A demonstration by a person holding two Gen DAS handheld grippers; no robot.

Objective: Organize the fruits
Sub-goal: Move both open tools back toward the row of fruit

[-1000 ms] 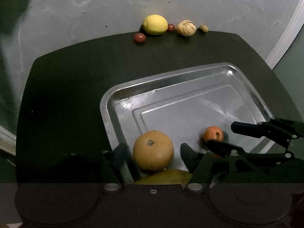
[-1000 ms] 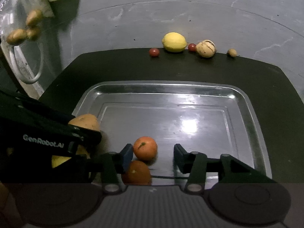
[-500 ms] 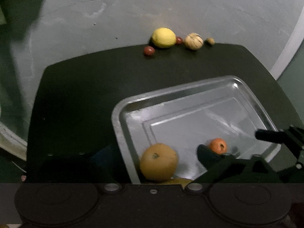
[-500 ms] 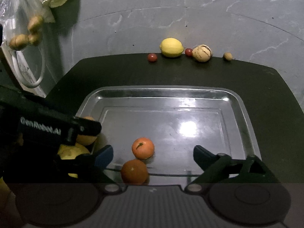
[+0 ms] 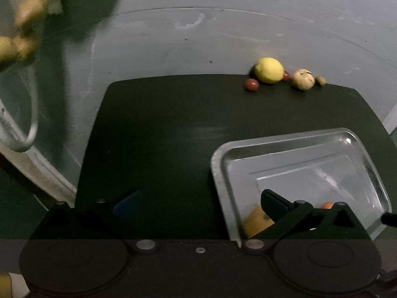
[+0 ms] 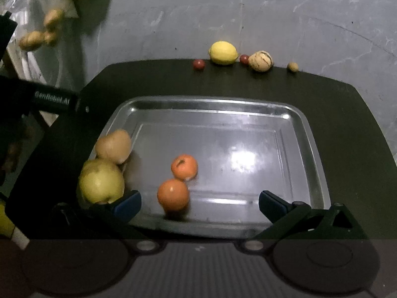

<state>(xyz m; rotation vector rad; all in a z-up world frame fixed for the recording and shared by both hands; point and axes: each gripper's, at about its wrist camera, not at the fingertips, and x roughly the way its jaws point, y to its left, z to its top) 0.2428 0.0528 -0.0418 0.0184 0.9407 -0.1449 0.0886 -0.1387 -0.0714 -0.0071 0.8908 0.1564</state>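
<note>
Four fruits sit in a metal tray (image 6: pixel 307 126) on a dark table (image 6: pixel 347 114), gathered at its near left so the rest stays free. Largest, a green apple (image 6: pixel 101 181) touches a tan pear-like fruit (image 6: pixel 114 146) against the rim; two oranges (image 6: pixel 184 167) touch mid-tray. Along the table's far edge wait a lemon (image 6: pixel 222 52), a striped melon-like fruit (image 6: pixel 260 60), small red fruits (image 6: pixel 199 64) and a tiny brown one (image 6: pixel 292 66). The right gripper (image 6: pixel 199 204) hangs wide apart, empty, over the near rim. The left gripper (image 5: pixel 198 203), also spread and empty, is beside the tray.
</note>
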